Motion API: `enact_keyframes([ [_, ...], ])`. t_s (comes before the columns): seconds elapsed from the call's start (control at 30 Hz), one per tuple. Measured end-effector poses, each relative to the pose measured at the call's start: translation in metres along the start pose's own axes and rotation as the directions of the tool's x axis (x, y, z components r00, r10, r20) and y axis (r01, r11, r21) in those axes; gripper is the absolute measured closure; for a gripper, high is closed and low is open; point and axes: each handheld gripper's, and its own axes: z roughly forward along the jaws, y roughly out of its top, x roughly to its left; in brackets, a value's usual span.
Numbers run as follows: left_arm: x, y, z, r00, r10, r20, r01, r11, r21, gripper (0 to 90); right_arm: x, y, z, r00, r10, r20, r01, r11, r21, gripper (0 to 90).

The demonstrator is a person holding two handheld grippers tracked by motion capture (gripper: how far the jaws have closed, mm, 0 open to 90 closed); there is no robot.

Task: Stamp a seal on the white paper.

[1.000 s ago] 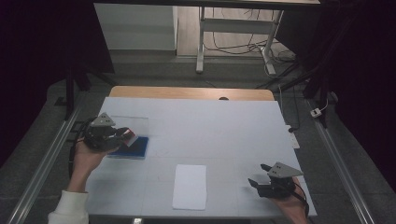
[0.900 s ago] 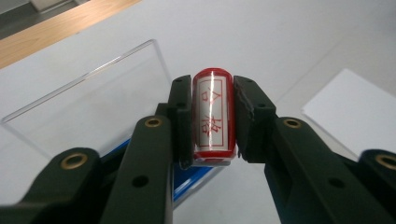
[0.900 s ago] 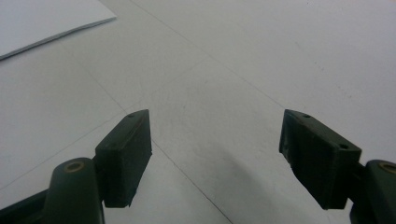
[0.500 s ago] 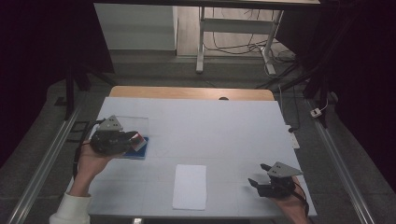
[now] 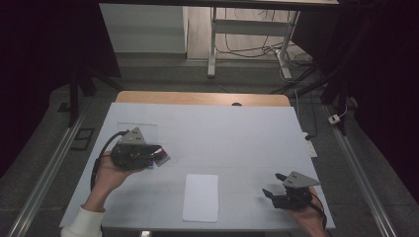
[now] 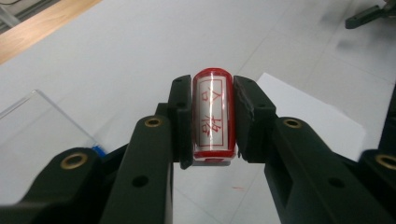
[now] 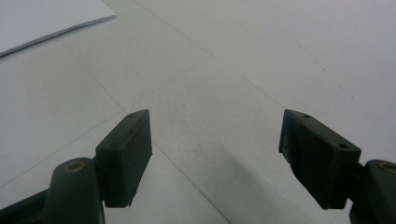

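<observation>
Since 1 second ago we have carried our left gripper (image 5: 157, 156) rightward off the blue ink pad (image 5: 149, 165), which now peeks out just beneath it, toward the middle of the white counter (image 5: 237, 138); our right gripper (image 5: 272, 189) has stayed put near the front right corner. Its jaws stand wide apart and hold nothing, hovering over bare counter in the right gripper view.

Our left jaws are clamped on the red-rimmed cylindrical stamp with a white face (image 6: 212, 114), held off the counter with its face turned toward the camera. Red characters run along that face inside a red border; they look like East Asian script, mirrored, and we cannot read them. No brand shows.

We judge the inking done and the carry to the white rectangular paper sheet (image 5: 201, 196) under way. Next we would need to bring the stamp over the sheet, turn its face downward, and press squarely. A clear plastic lid (image 6: 32, 126) lies beside the pad.
</observation>
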Motion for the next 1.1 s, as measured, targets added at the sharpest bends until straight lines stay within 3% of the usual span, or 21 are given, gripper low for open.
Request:
enact_keyframes([
  [0.43, -0.02, 0.007, 0.023, 0.9972, 0.049, 0.057, -0.051, 0.998, 0.038, 70.1, 0.001, 0.001, 0.001, 0.9999, -0.013, 0.001, 0.013, 1.0, 0.005, 25.0],
  [0.8, -0.039, 0.011, 0.049, 0.986, 0.078, 0.147, -0.088, 0.9939, 0.066, 70.1, 0.001, 0.0, 0.001, 1.0, -0.009, 0.0, 0.009, 1.0, 0.006, 25.1],
  [1.1, -0.049, 0.013, 0.061, 0.9761, 0.099, 0.194, -0.116, 0.9899, 0.081, 70.1, 0.001, -0.001, 0.002, 0.9999, -0.012, -0.001, 0.012, 1.0, 0.014, 25.1],
])
